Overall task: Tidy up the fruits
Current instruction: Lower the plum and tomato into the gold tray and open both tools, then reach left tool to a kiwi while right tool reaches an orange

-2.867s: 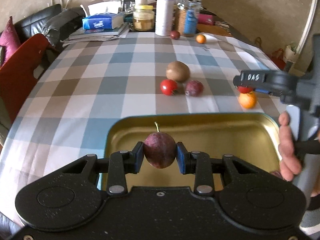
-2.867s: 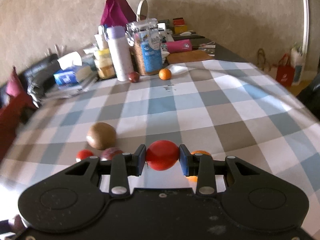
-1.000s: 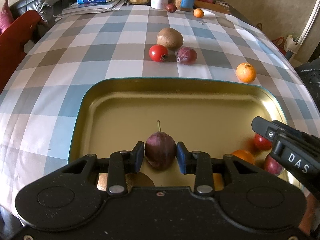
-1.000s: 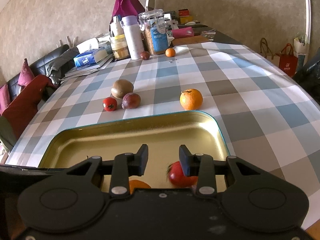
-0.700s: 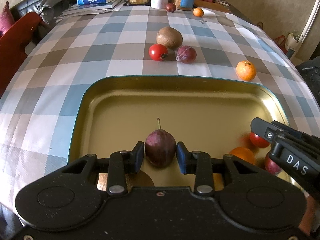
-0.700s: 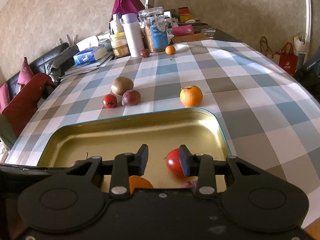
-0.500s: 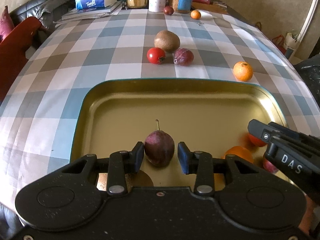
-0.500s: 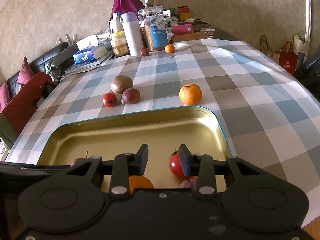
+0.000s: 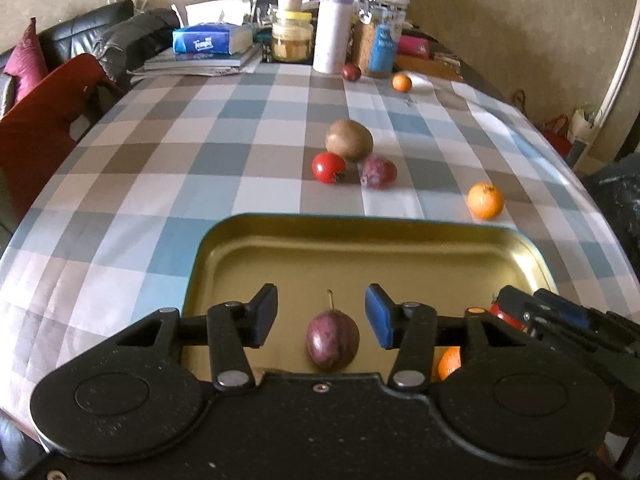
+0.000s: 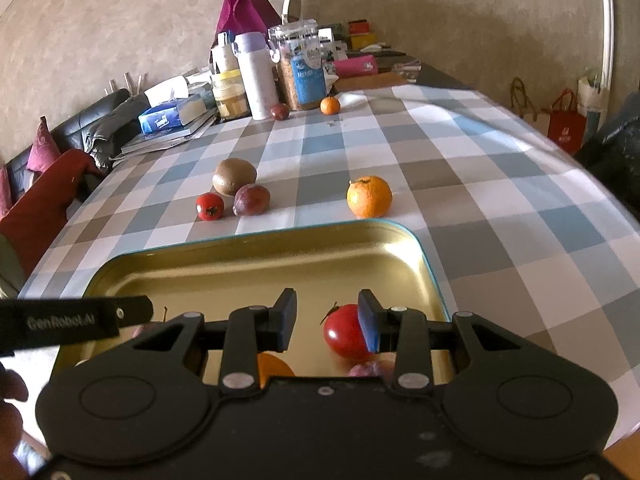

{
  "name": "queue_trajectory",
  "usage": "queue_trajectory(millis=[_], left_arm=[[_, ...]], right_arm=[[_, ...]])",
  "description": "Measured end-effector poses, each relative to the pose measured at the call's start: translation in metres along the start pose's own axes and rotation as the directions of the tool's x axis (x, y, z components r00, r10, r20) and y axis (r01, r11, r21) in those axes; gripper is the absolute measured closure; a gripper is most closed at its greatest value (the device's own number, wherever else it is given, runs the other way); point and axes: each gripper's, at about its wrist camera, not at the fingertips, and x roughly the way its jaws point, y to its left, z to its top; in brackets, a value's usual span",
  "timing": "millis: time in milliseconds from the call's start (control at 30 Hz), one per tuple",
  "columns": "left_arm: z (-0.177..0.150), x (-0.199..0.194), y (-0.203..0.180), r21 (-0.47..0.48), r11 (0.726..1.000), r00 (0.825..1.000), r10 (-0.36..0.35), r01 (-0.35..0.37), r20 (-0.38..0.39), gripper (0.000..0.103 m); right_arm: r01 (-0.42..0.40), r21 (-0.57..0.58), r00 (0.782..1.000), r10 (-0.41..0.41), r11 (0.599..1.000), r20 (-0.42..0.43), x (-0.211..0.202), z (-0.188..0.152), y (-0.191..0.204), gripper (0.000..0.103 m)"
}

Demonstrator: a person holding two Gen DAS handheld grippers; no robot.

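Observation:
A gold tray (image 9: 360, 256) (image 10: 256, 264) lies on the checked tablecloth. My left gripper (image 9: 322, 318) is open above it; a purple plum (image 9: 332, 340) with a stem lies free on the tray between the jaws. My right gripper (image 10: 326, 320) is open over the tray's right part, with a red tomato (image 10: 346, 332) lying just below it. An orange (image 10: 272, 364) and another plum (image 10: 368, 370) also lie in the tray. Beyond the tray lie a kiwi (image 9: 349, 140), a small tomato (image 9: 329, 167), a plum (image 9: 378, 172) and an orange (image 9: 485, 201).
At the table's far end stand a white bottle (image 9: 333, 28), jars (image 9: 380, 36), a tissue box (image 9: 212, 38) on books, with a small plum (image 9: 351, 72) and a mandarin (image 9: 401, 82) nearby. A red chair (image 9: 40, 120) stands at the left edge.
My left gripper opened and let go of the plum, which now lies on the tray. Both grippers have lifted and drawn back a little. The right gripper stayed open.

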Motion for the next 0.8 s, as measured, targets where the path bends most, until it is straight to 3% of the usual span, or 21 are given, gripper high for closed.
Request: queue_trajectory(millis=[467,800], left_arm=[[0.029,0.000,0.006,0.035,0.996,0.993,0.080,-0.084,0.083,0.046],[0.073,0.010,0.013,0.028,0.997,0.991,0.069,-0.072,0.112,0.046]], right_arm=[[0.010,-0.053,0.999,-0.008,0.999,0.051,0.007,0.027,0.005,0.066],[-0.006,-0.013,0.999,0.007,1.000,0.043,0.032,0.074,-0.003,0.066]])
